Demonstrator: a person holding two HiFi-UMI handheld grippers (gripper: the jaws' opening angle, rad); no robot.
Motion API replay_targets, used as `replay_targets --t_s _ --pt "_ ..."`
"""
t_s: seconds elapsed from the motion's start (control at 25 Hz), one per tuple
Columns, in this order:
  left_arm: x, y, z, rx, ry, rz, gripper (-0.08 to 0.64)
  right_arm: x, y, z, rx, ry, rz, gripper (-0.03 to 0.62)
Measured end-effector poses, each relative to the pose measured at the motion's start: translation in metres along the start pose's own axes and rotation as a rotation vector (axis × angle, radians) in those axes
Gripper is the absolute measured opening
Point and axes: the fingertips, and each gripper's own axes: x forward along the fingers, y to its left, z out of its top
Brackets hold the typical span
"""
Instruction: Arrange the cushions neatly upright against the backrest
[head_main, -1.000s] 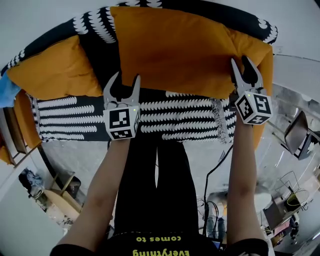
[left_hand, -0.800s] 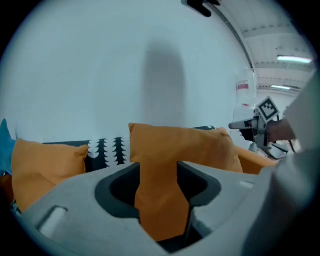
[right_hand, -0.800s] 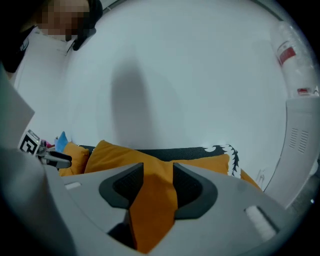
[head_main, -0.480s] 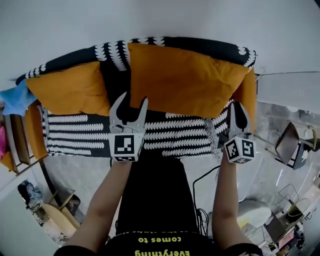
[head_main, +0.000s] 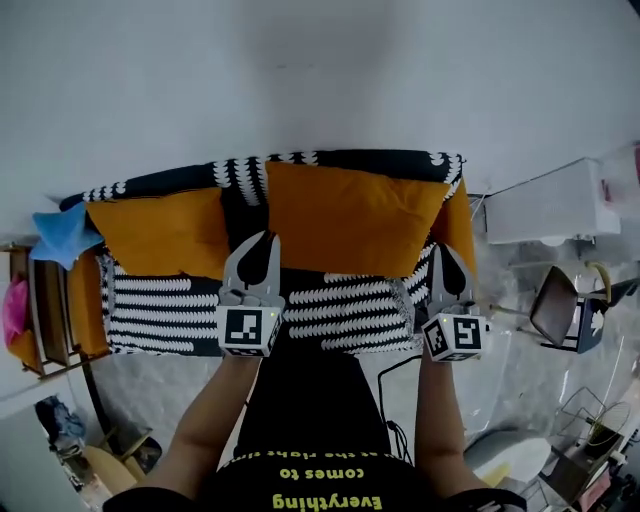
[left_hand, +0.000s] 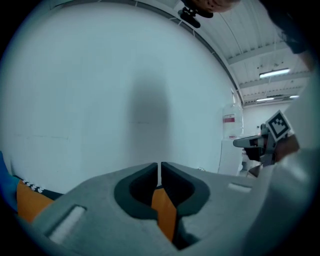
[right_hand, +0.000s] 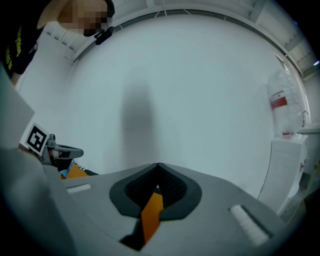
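The big cushion is standing upright against the backrest of the sofa, near the middle; the small cushion is leaning on the same backrest to its left, with a strip of the black-and-white cover showing between the two. A third cushion, also orange, is standing on edge at the sofa's right end; more orange fabric is hanging at the left end; a blue star pillow is sitting at the back left corner, just beside the small cushion.

The left tongs are hovering in front of the seat, their tips lying over the lower left corner of the big cushion in the head view; their jaws have just been closing and are now standing together with only a hairline slit, nothing between them; the orange seen behind the tips is cushion showing through the gap further back. The right tongs are hanging by the big cushion's lower right corner; their jaws have just been closing too and are now meeting fully, gripping nothing.

Both gripper views are looking over the sofa at the white wall; the person's arms are reaching forward side by side; a white cabinet is standing to the right of the sofa.
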Motion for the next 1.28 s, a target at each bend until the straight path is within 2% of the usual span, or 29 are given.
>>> replay_targets --t_s 0.12,0.24,0.36,0.6,0.8,1.28 --pt "-0.008 0.0 0.025 -0.001 -0.022 -0.015 0.002 -0.01 0.008 0.031 0.021 -0.04 0.002 0.011" --pt "-0.019 -0.003 0.045 0.009 -0.038 -0.04 0.0 -0.019 0.024 0.05 0.005 -0.034 0.015 0.011" --pt "-0.033 -0.003 0.054 0.018 -0.037 -0.054 0.0 -0.027 0.036 0.059 -0.03 -0.013 0.008 0.011" --pt "-0.048 0.0 0.062 0.005 -0.009 -0.076 0.0 -0.037 0.05 0.088 -0.027 -0.039 0.007 0.011" --pt "-0.047 0.002 0.055 0.015 0.05 -0.082 0.0 -0.039 0.065 0.099 -0.027 -0.044 0.005 0.011" --pt "-0.052 -0.004 0.082 0.012 -0.017 -0.113 0.0 -0.044 0.09 0.112 -0.008 -0.072 0.034 0.011"
